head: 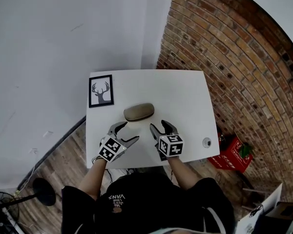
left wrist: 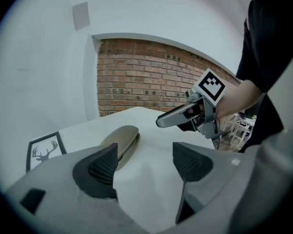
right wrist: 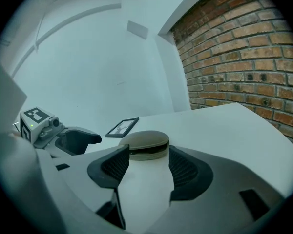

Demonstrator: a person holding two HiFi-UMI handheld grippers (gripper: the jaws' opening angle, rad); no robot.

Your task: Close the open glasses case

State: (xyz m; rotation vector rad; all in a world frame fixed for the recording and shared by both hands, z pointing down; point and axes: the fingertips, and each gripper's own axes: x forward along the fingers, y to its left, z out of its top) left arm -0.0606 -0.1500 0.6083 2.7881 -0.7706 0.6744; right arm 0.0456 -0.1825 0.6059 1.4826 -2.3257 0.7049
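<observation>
Both grippers are low over the white rectangular table [head: 185,96] now, side by side at its near edge. The left gripper [head: 129,131] has its jaws spread wide, with only bare tabletop between the dark ribbed pads [left wrist: 103,167], so it holds nothing. The right gripper [head: 158,126] is the same: jaws parted, white table showing through the gap, no contact with anything. The tan oval hard-shell glasses case [head: 139,111] lies flat just ahead of the two of them, a little beyond the fingertips and roughly between the lines they point along, touching neither. From the right gripper [right wrist: 145,167] the glasses case [right wrist: 145,144] sits dead ahead, framed in the opening of the jaws, lid lowered onto the base with a dark slit along the edge facing it. From the left gripper [left wrist: 144,162] the glasses case [left wrist: 119,143] is ahead and off toward its left-hand jaw, partly tucked behind that pad, while the right gripper [left wrist: 185,116] hangs ahead on the other side. The left gripper [right wrist: 78,139] shows low at the left of the right gripper view. Further out beyond the case, on the left gripper's side, a black-framed deer-head print [head: 101,90] lies flat on the table. The red brick wall [head: 234,57] rises past the right gripper's side.
</observation>
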